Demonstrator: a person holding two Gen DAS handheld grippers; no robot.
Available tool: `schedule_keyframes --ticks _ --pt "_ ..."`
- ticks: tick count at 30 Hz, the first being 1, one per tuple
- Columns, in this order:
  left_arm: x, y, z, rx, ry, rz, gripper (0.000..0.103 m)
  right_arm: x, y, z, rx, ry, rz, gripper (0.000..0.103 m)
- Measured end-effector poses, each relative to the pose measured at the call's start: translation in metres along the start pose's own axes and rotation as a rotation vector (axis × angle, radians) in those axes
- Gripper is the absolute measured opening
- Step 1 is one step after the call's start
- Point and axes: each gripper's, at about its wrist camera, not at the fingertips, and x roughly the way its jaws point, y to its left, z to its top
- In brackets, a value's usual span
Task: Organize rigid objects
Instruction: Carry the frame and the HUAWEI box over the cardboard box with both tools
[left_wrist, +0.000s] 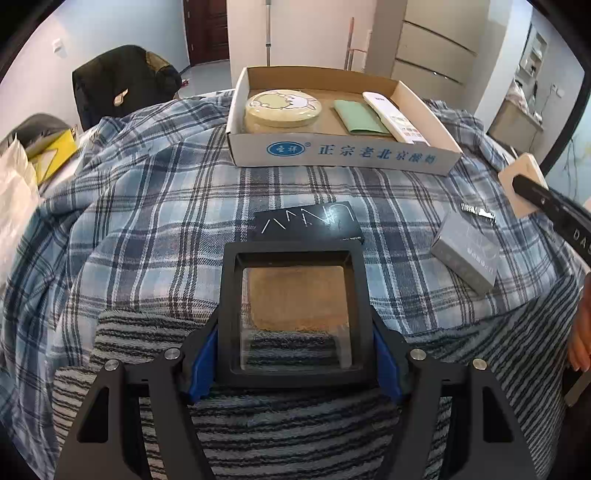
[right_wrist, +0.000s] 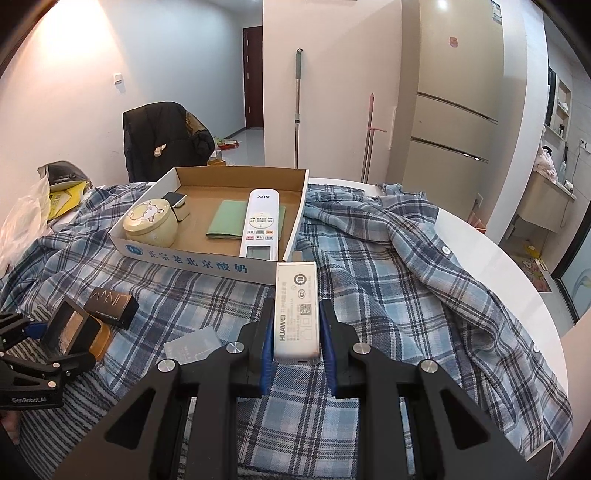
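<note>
My left gripper (left_wrist: 295, 354) is shut on a black square frame with a clear window (left_wrist: 293, 314), held just above the cloth; it also shows in the right wrist view (right_wrist: 70, 332). My right gripper (right_wrist: 297, 332) is shut on a white Huawei adapter (right_wrist: 297, 306), held near the front right corner of the cardboard box (right_wrist: 207, 262). The box (left_wrist: 332, 155) holds a round cream tin (left_wrist: 282, 109), a green pouch (left_wrist: 360, 116), a white remote (left_wrist: 395, 116) and a small dark case (right_wrist: 177, 201).
A black carton (left_wrist: 306, 221) lies just beyond the frame. A grey box (left_wrist: 465, 254) and a small metal piece (left_wrist: 478, 211) lie to the right. Plaid shirts and a striped cloth (left_wrist: 280, 424) cover the white table (right_wrist: 491, 251). Bags lie at the left edge (left_wrist: 22, 177).
</note>
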Motion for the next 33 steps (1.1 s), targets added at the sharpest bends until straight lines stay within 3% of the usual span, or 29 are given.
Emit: schedule_keyframes --ticks 4,7,11,18,24,30,33 --pt "-0.009 0.000 -0.001 0.018 -0.024 0.012 0.071 -0.003 -0.001 0.001 0.009 -0.020 0.008 0.021" --pt "-0.020 0.000 0.001 0.019 -0.060 -0.022 0.071 -0.007 -0.002 0.003 0.019 -0.043 0.022 0.021" --pt "-0.045 -0.002 0.017 0.037 -0.149 -0.027 0.071 -0.003 -0.005 0.008 0.049 -0.016 0.016 0.021" --pt "-0.085 -0.004 0.070 0.060 -0.293 -0.030 0.071 -0.021 -0.010 0.032 0.103 -0.037 0.054 0.021" --pt "-0.112 -0.008 0.139 0.018 -0.425 -0.048 0.071 -0.037 -0.003 0.083 0.126 -0.106 0.086 0.021" --pt "-0.117 -0.016 0.192 -0.013 -0.487 -0.118 0.071 -0.019 0.005 0.137 0.208 -0.173 0.098 0.021" --pt "-0.112 -0.017 0.207 -0.021 -0.504 -0.141 0.071 0.005 0.008 0.155 0.228 -0.153 0.115 0.021"
